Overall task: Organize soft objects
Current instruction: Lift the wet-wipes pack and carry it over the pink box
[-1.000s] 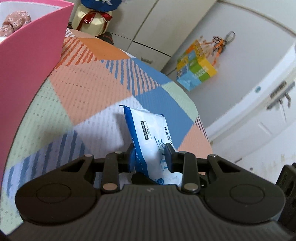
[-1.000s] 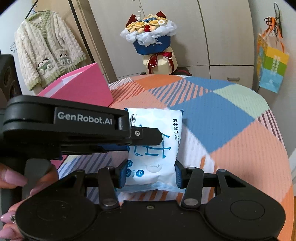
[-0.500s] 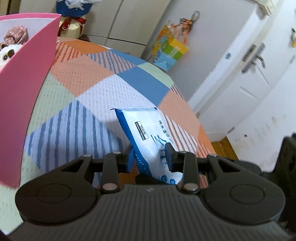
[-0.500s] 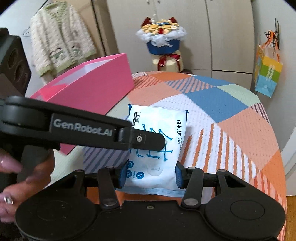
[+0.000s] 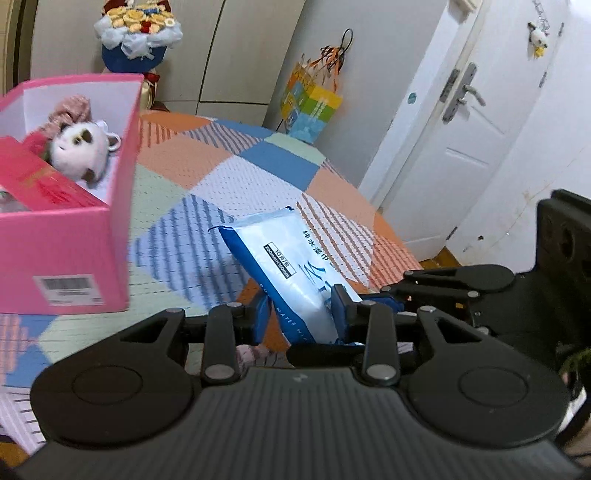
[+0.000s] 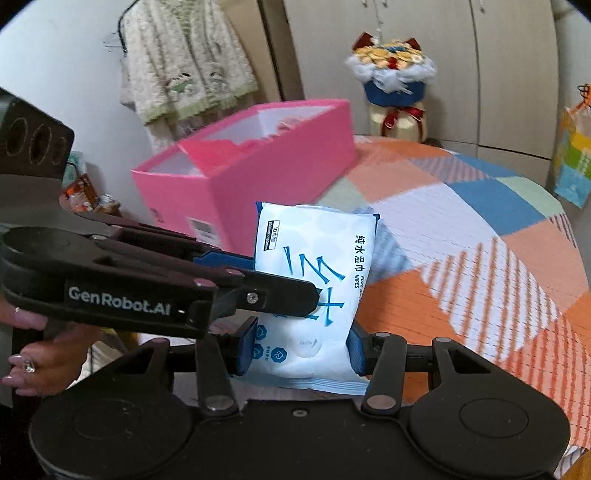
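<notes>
Since the soft wipes pack (image 6: 310,291) sags, both grippers' fingers (image 6: 357,350) clench it, bound for pink box (image 5: 62,254).

A lived-in room of a home. A round tabletop (image 5: 236,173) wears a patchwork cloth of orange, blue and green. Behind it stand pale wardrobe doors (image 6: 517,59), with a knitted cardigan (image 6: 184,62) hanging on a hanger beside them. A gift bouquet (image 5: 138,35) in blue wrapping sits by the wall, a colourful paper bag (image 5: 310,110) hangs nearby, and a white panelled door (image 5: 476,122) with a lever handle carries a small plush ornament (image 5: 537,35).
</notes>
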Available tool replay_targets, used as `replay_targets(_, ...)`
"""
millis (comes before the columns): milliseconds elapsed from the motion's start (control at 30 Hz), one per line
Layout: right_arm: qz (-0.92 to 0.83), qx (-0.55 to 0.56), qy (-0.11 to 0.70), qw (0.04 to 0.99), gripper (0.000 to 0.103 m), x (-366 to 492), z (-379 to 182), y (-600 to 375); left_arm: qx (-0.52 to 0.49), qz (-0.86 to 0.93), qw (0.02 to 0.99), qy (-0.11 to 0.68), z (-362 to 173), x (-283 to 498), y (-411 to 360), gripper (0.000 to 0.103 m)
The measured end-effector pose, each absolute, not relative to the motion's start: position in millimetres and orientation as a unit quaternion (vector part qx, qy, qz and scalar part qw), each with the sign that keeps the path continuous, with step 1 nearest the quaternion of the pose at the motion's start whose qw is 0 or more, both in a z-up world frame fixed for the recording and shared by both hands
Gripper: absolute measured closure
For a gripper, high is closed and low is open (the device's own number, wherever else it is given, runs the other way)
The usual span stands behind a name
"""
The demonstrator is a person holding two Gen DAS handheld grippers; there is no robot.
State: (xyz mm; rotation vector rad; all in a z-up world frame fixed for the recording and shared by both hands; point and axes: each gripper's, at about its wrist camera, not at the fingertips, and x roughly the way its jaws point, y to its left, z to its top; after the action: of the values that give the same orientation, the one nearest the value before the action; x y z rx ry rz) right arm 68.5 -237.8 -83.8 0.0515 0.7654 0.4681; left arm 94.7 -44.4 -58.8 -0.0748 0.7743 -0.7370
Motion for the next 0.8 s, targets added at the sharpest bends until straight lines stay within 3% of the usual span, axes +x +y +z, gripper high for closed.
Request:
replay_targets(267, 0.273, 0.027, 0.369, 0.888, 0.049, 67.3, -36.5, -204.4, -0.028, -0.348, 0.873, 0.341, -10.9, 80.8, 0.7, 0.069)
replay_targets(433, 0.298, 0.009, 0.325, 0.897, 0.047, 73.7, -8.0, -174.9, -0.026, -0.315, 0.9, 0.299, 20.1, 84.5, 27.8, 0.069)
replay_targets(800, 0.304, 0.036, 0.271, 0.913, 0.046, 141.1, 12.2, -130.4, -0.052, -0.257, 0.927, 0.268, 41.6, 155.9, 63.6, 0.07)
